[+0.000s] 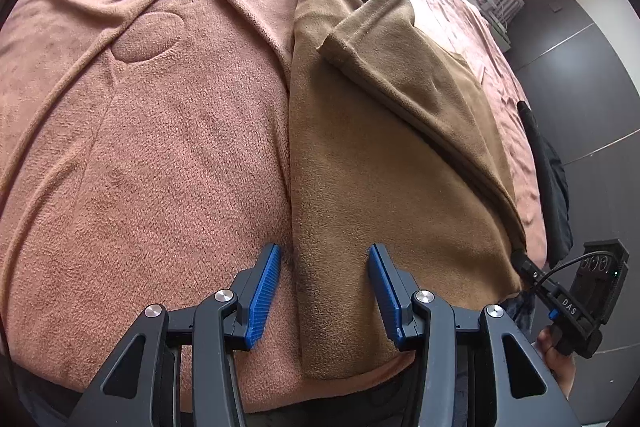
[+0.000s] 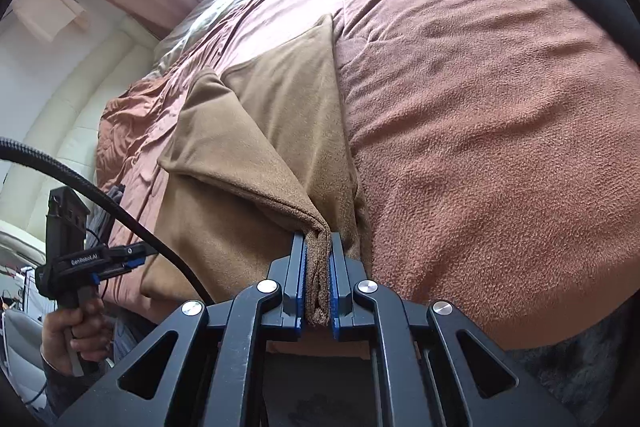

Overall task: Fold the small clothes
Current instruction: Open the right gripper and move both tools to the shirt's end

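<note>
We see the tan garment (image 1: 360, 187) lying partly folded on the pink blanket (image 1: 140, 147), one sleeve turned over toward one o'clock. Our right gripper (image 2: 318, 267) pinches a bunched corner of it at the bed's near edge. Our left gripper (image 1: 324, 287) hangs spread wide over its left hem, gripping nothing.
</note>
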